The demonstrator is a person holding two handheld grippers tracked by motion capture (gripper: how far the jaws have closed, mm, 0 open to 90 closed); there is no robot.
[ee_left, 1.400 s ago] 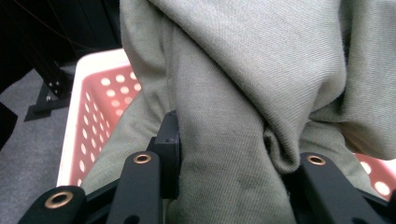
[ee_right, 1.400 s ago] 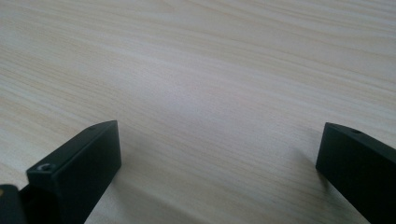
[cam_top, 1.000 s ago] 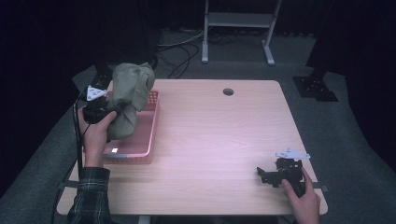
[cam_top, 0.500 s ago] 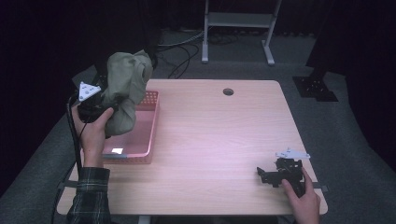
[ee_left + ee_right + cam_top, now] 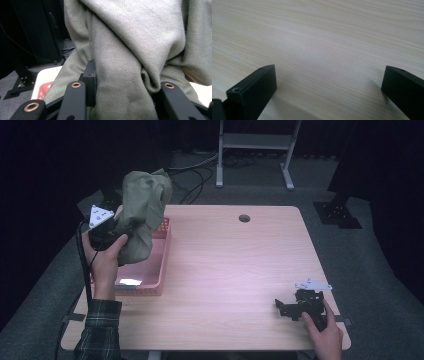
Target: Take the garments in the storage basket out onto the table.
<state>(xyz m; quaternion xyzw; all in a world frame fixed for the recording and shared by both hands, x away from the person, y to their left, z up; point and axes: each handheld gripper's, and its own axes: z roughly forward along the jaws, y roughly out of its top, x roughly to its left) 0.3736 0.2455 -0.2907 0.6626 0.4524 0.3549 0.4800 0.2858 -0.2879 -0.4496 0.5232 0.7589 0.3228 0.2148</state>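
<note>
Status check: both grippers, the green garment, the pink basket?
Left gripper shut on olive-green garment, held above pink basket. Right gripper open, resting on table. Nothing in the way.

Lab or studio: black curtains (image 5: 60, 160), floor cables (image 5: 200, 175) (metal stand (image 5: 255, 142)).

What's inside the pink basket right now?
The pink basket shows a bare floor at its near end; the olive cloth, clamped in the left gripper, hides the far end.
</note>
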